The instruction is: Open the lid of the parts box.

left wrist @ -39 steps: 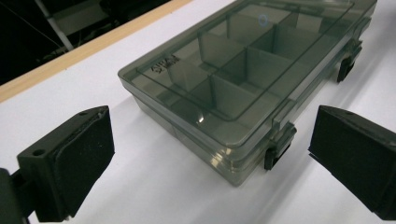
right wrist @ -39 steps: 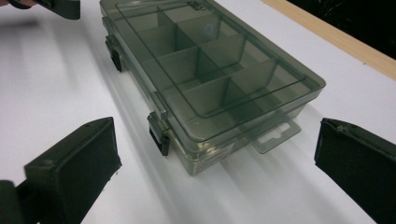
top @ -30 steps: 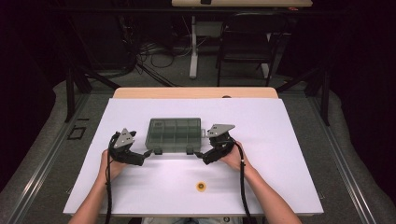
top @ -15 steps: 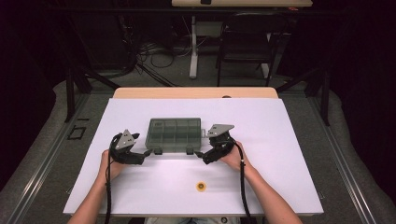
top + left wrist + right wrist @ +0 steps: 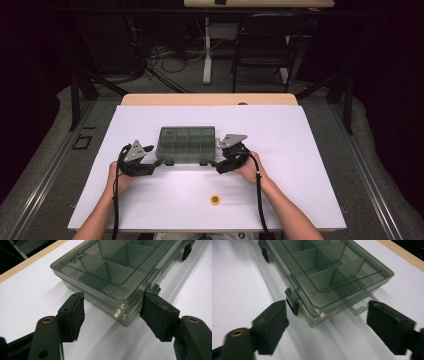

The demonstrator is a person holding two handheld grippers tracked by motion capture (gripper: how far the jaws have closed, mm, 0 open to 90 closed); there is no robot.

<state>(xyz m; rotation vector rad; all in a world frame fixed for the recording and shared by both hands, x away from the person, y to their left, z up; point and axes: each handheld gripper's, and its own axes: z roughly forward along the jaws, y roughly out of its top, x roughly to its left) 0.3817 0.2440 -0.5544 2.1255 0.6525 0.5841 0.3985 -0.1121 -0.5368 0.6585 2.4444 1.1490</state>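
Smoky-grey translucent plastic compartment box (image 5: 186,144): lid shut, lying flat on white counter (image 5: 300,150), long side toward person. Inner dividers visible through lid, compartments appear empty. Two dark latches on front edge, both closed. Flat hang tab with slot at right end. Near corners sit between each claw's open jaws, left claw (image 5: 112,315) and right claw (image 5: 327,322).
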